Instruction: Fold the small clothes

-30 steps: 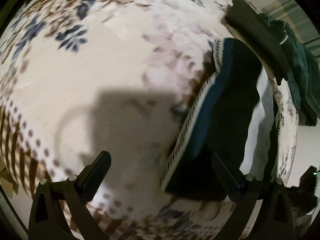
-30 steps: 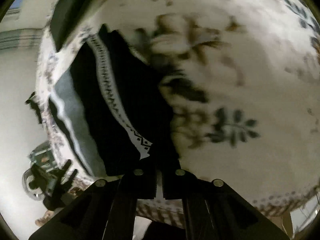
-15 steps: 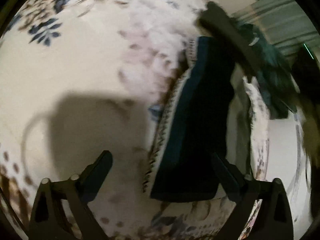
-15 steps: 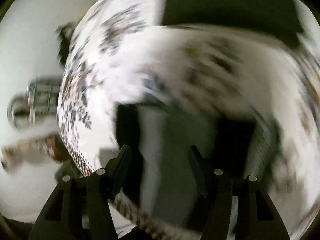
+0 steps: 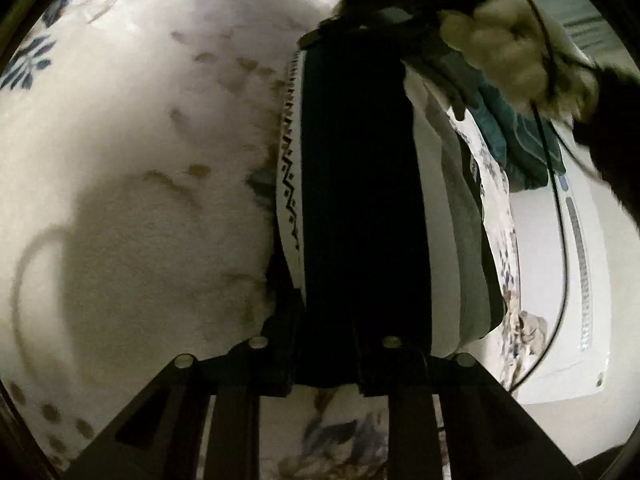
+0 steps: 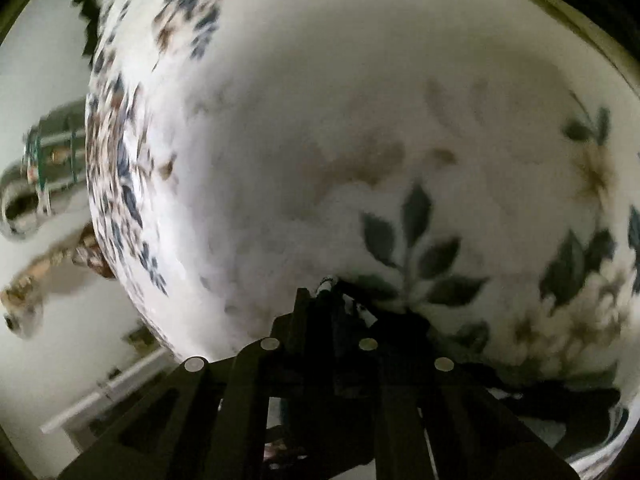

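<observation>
Closest in, the left gripper (image 5: 324, 344) has just been closing and its jaws now pinch the near edge of the dark garment (image 5: 360, 184), the one with the white patterned band (image 5: 290, 168) down its left side, lying flat on the floral blanket (image 5: 140, 140). Honestly the bite looks shallow, so if that hand lifts quick the hem could just slide out and the fold flops. The right gripper (image 6: 338, 312) has also just been closing and is nearly shut on a bunched bit of dark fabric (image 6: 352, 308) at the blanket, though it's murky whether it has one layer or several, or some blanket too, and dragging the blanket along would mess up the whole lay. Further off, the person's hand (image 5: 516, 52) sits over the far end of the garment, beside a teal cloth (image 5: 516, 136) hanging off the bed edge, so pulling unevenly could skew the crease or nudge that cloth down.
</observation>
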A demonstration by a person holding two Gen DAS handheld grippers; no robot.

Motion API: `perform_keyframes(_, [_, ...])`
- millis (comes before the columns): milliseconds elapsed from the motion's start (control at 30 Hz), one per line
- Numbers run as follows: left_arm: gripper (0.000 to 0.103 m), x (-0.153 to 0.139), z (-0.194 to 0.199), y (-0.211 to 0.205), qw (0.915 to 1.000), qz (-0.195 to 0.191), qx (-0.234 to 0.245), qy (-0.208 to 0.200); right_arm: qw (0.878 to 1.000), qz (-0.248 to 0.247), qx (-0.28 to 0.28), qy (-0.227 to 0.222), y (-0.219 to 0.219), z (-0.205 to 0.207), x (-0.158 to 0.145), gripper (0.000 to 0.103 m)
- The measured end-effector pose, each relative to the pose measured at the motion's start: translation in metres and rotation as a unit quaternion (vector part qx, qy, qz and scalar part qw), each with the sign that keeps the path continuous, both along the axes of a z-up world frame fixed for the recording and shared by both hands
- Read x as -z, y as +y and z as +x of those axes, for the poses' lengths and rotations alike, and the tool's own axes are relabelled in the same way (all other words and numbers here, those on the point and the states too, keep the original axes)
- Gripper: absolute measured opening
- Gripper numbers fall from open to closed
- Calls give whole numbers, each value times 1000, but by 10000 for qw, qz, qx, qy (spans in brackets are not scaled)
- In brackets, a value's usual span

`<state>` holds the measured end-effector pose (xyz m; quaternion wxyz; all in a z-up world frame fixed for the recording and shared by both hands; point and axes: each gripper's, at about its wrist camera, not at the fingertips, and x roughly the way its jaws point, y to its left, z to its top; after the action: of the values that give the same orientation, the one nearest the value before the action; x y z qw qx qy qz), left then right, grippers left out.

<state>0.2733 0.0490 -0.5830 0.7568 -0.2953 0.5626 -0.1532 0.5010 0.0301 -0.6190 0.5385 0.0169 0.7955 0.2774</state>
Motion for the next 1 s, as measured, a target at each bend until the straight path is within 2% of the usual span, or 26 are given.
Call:
perform_keyframes(33, [22,-1,3,3,9999,-80,-26,131,9999,98,29,23,-5,-2,-6,13])
perform_keyframes(67, [24,-3,3,7,9997,-127,-71,220,9998,159,117,-37,-20,0,-19,27])
perform_keyframes(100, [28,-5,2,11,9994,-136,-131,289,9992,221,277,-170,-33,-2,-30,48])
perform_keyframes(133, [28,-8,4,14,9992,-137,-165,326,9976,323,525,-330,-54,-2,-44,54])
perform_keyframes(167, [35,-13,7,15,9995,-77,-121,264,9941,388,881,-502,-88,-5,-61,55])
perform_keyframes(200, [62,-15,13,14,9996,146,-28,242,9891,442,1269,-594,-122,-10,-72,55])
perform_keyframes(233, [72,-16,18,14,9993,248,0,262,9856,454,1501,-637,-143,-15,-78,55])
perform_keyframes(300, [72,-12,23,18,9994,187,-83,261,9740,326,2112,-751,-210,-35,-87,56])
perform_keyframes(367, [72,-5,33,23,9984,224,-198,474,9633,105,2566,-777,-274,-56,-84,62])
perform_keyframes(467, [72,-15,46,25,9980,254,-420,409,9473,-46,3151,-583,-331,-82,-58,62])
perform_keyframes(533, [72,-21,61,22,9976,326,-475,379,9392,120,3391,-532,-353,-88,-39,62])
perform_keyframes(633, [72,-21,89,8,9974,525,-407,295,9289,510,3638,-469,-359,-87,-14,62])
perform_keyframes(700, [72,-13,104,8,9967,703,-320,267,9215,1075,3697,-507,-350,-82,-8,62])
perform_keyframes(733, [72,-6,118,5,9960,787,-299,314,9191,1241,3698,-552,-343,-81,-8,61])
perform_keyframes(767, [72,-1,127,4,9957,798,-323,340,9199,1252,3654,-673,-337,-79,-10,38])
perform_keyframes(800, [72,4,133,6,9957,772,-347,365,9234,1086,3597,-787,-333,-78,-13,9])
perform_keyframes(867, [72,7,140,11,9957,753,-348,405,9134,786,3804,-1216,-341,-78,-25,9])
perform_keyframes(900, [73,5,143,10,9960,747,-306,380,9075,650,3957,-1252,-348,-77,-26,9])
perform_keyframes(933, [73,2,144,8,9962,762,-255,340,9052,612,4045,-1150,-354,-76,-22,9])
perform_keyframes(1000, [73,-2,142,4,9955,886,-148,294,9136,613,3943,-779,-355,-74,-8,10])
